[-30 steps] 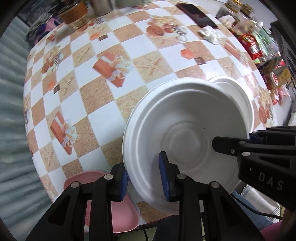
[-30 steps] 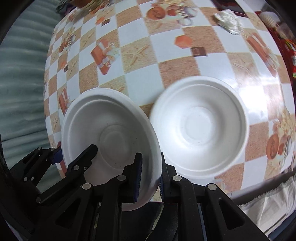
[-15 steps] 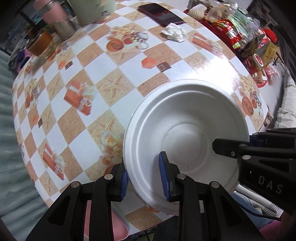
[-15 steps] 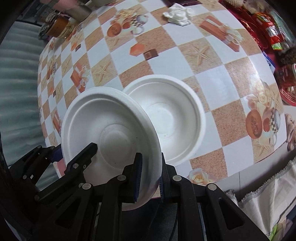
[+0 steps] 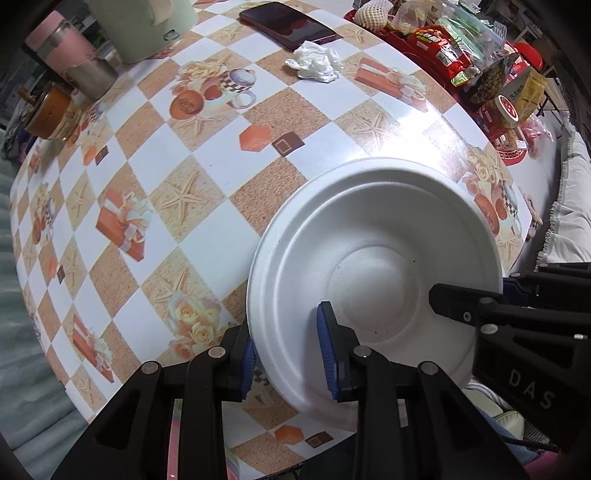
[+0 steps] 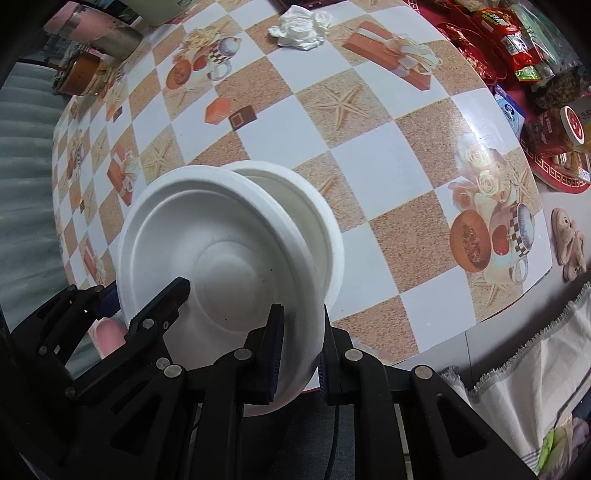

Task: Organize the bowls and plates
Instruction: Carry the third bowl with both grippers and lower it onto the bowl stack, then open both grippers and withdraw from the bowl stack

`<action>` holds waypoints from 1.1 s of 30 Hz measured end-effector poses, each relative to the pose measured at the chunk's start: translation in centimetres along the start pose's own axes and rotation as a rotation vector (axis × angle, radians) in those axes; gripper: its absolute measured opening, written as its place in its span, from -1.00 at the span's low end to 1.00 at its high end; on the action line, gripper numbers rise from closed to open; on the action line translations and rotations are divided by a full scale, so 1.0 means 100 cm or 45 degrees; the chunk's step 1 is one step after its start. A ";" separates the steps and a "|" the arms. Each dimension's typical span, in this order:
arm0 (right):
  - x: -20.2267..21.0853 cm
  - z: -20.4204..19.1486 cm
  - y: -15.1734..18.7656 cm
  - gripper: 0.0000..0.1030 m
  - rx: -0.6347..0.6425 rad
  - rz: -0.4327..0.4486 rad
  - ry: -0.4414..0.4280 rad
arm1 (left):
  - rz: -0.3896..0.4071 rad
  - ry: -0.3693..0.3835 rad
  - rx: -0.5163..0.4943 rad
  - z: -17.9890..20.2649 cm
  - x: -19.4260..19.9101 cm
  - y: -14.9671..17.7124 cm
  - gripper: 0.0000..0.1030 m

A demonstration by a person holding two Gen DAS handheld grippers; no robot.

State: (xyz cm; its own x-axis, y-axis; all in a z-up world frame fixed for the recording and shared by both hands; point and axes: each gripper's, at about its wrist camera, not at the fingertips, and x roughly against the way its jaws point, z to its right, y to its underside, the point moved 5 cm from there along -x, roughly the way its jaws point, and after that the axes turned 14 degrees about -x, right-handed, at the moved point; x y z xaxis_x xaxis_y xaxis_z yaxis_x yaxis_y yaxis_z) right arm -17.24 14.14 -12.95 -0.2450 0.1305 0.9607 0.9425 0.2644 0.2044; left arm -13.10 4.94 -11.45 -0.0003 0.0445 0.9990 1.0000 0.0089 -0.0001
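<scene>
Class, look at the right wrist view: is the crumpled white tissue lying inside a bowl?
No. The crumpled tissue lies on the tablecloth, apart from both bowls.

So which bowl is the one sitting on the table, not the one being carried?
Start at the checked table and find its near edge. Two white bowls overlap there. The carried bowl is in front, pinched at its rim. The one you want, the table bowl, peeks out behind it to the right, nothing gripping it.
</scene>
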 end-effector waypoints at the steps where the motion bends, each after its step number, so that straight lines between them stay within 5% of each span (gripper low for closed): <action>1: -0.001 0.001 -0.002 -0.64 -0.001 -0.001 0.005 | -0.002 0.000 -0.002 0.001 -0.001 -0.002 -0.38; 7: -0.004 0.008 -0.012 -0.64 0.014 -0.004 0.042 | -0.021 0.042 0.026 0.004 -0.012 -0.007 -0.24; 9: -0.005 0.008 -0.014 -0.64 0.018 -0.008 0.038 | -0.020 0.033 0.031 0.003 -0.013 -0.006 0.11; 14: -0.003 0.006 -0.022 -0.61 0.043 0.005 0.077 | 0.014 0.014 0.077 -0.007 -0.005 -0.002 0.54; 16: -0.001 0.009 -0.024 -0.06 0.029 0.017 0.083 | 0.006 0.018 0.108 -0.012 -0.004 0.000 0.56; 17: 0.001 0.010 -0.025 0.60 0.025 0.029 0.082 | 0.010 0.035 0.127 -0.015 -0.003 0.001 0.58; 18: 0.004 0.011 -0.026 0.85 0.017 0.041 0.073 | 0.024 0.054 0.145 -0.017 -0.001 0.003 0.61; 22: 0.012 0.013 -0.028 0.85 0.013 0.082 0.091 | 0.060 0.042 0.196 -0.026 0.006 0.007 1.00; 24: 0.015 0.013 -0.030 0.99 0.027 0.118 0.102 | 0.066 0.035 0.210 -0.030 0.008 0.009 0.99; 33: 0.032 0.003 -0.020 0.99 0.095 0.242 0.161 | 0.067 0.056 0.281 -0.039 0.017 0.034 0.99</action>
State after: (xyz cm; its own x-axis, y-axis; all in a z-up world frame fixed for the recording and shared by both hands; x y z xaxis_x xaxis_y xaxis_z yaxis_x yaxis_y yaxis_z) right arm -19.98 14.33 -10.31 -0.0300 0.0654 0.9974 0.9485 0.3166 0.0077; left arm -9.67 1.12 -9.54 0.0572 0.0073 0.9983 0.9723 0.2265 -0.0573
